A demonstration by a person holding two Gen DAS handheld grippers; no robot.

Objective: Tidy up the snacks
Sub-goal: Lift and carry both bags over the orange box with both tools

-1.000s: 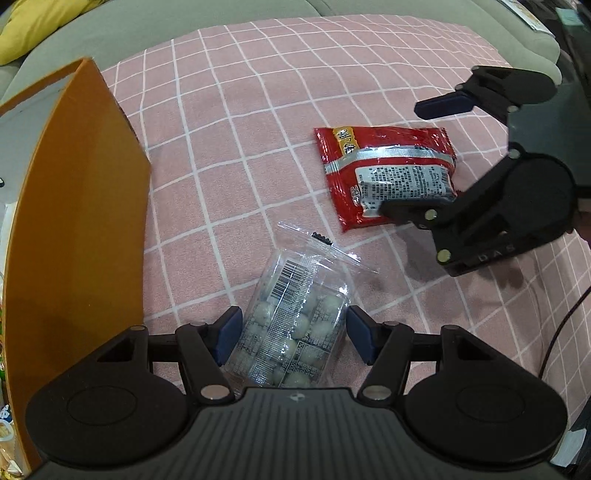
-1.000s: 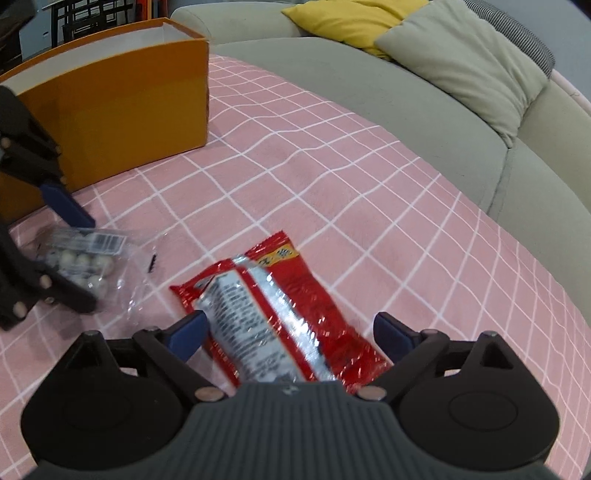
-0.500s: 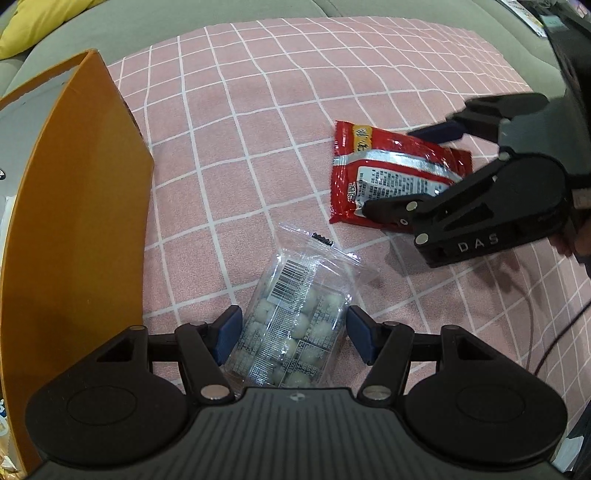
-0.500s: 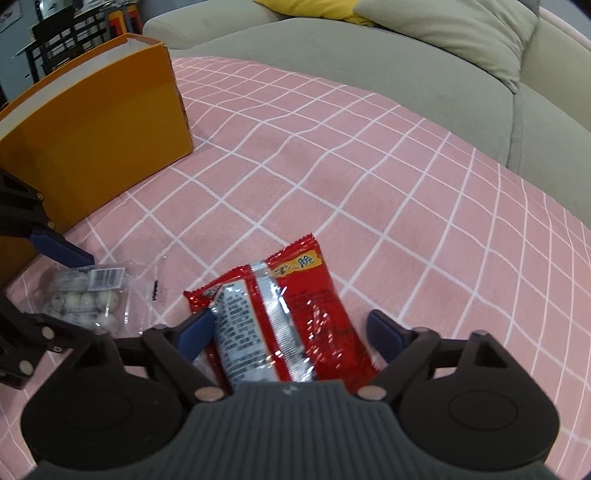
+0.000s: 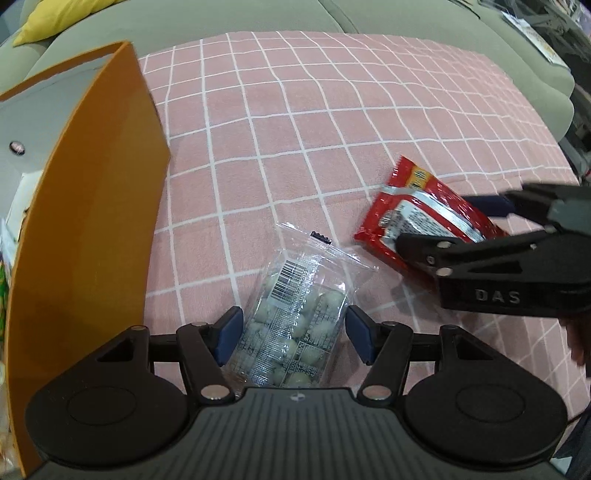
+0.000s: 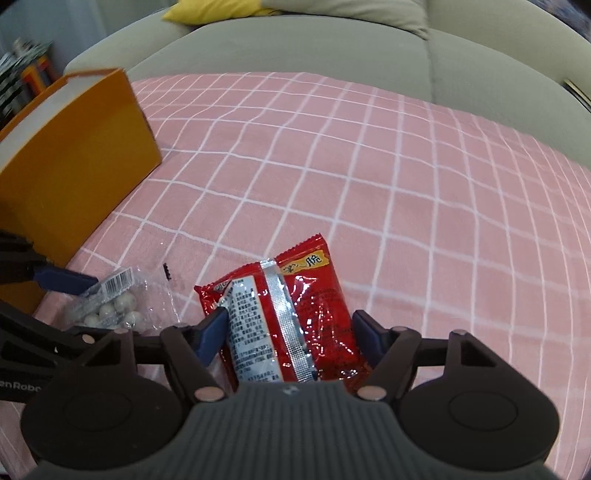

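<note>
While the left gripper (image 5: 291,334) straddles the clear bag of white candy balls (image 5: 295,321), its blue pads sit against the bag's two sides in what looks like a light hold. The right gripper (image 6: 288,334) has just been closing around the red snack packet (image 6: 284,314); its left pad touches the packet's edge, the right pad looks just short of it, so I count it as not yet clamped. Both snacks lie flat on the pink checked blanket (image 5: 332,129), near each other, with the orange box (image 5: 85,221) just beside the candy bag. To do this well, each gripper should pinch firmly across the bag's width before lifting, since the slick film could slip, then carry its snack over the box wall. Counted: two grippers, two snacks, one orange box, one yellow cushion (image 6: 218,9).
</note>
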